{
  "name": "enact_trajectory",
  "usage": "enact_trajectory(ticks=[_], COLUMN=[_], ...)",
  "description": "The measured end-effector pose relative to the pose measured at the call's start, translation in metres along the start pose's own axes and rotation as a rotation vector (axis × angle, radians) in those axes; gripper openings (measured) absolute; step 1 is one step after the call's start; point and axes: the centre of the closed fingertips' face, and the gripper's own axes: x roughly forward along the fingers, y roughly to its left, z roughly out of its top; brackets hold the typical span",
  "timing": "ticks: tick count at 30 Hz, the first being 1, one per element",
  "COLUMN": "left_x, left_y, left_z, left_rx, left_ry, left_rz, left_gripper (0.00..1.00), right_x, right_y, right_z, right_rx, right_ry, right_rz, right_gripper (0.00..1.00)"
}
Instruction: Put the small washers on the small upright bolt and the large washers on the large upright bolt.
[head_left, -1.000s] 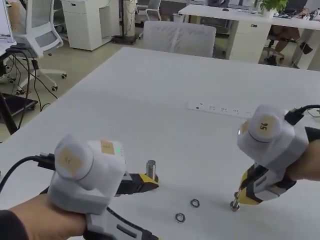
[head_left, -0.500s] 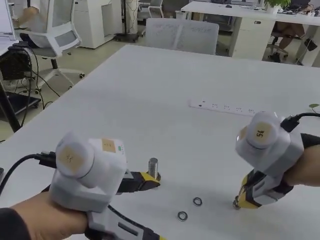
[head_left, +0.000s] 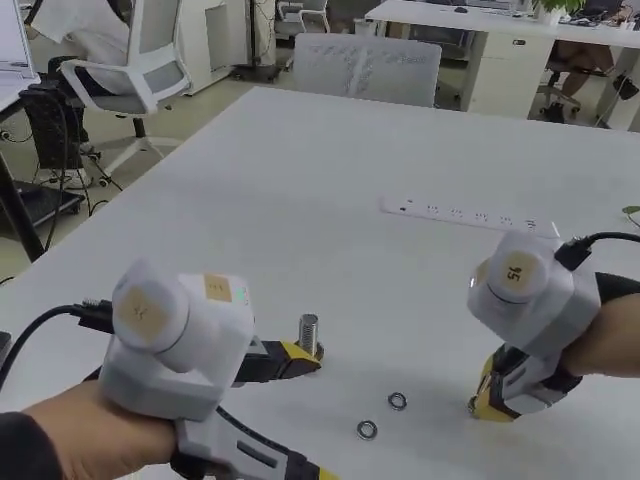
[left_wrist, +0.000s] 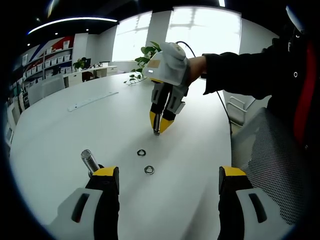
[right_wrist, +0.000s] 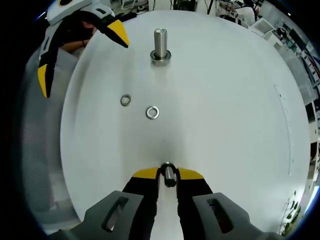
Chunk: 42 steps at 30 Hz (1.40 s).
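Observation:
The large upright bolt (head_left: 308, 331) (right_wrist: 160, 44) (left_wrist: 88, 160) stands on the white table just beyond my left gripper (head_left: 297, 360) (left_wrist: 169, 172), whose jaws are open with nothing between them. Two small washers (head_left: 397, 401) (head_left: 367, 430) lie flat between the grippers, seen again as washers (right_wrist: 152, 112) (right_wrist: 126, 100) in the right gripper view. My right gripper (head_left: 487, 400) (right_wrist: 168, 172) points down at the table, shut on the small upright bolt (right_wrist: 169, 176) (left_wrist: 156, 125). In the head view that bolt is mostly hidden by the jaws.
A white power strip (head_left: 470, 215) lies across the table beyond the grippers. A grey chair (head_left: 365, 68) stands at the far table edge, with desks and an office chair (head_left: 140, 60) behind. The person's sleeve (left_wrist: 250, 75) reaches in from the right.
The head camera has tilted a little. My right gripper has sunk slightly over the small bolt, which now shows less below its tips. The left gripper and the washers have stayed put.

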Motion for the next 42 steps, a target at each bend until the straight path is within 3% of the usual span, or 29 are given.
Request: enact_trajectory(ticks=[15, 26, 42], left_x=[0.000, -0.001, -0.002], left_y=[0.001, -0.001, -0.001], left_z=[0.001, 0.003, 0.004], left_rx=[0.002, 0.006, 0.014], left_ry=[-0.004, -0.008, -0.016], left_rz=[-0.001, -0.002, 0.000], left_gripper=[0.82, 0.82, 0.82], right_x=[-0.007, -0.015, -0.019], right_y=[0.001, 0.012, 0.056], right_z=[-0.014, -0.026, -0.005], right_rx=[0.026, 0.046, 0.041], right_ry=[0.007, 0.011, -0.041], right_rz=[-0.015, -0.017, 0.030], right_gripper=[0.21, 0.21, 0.21])
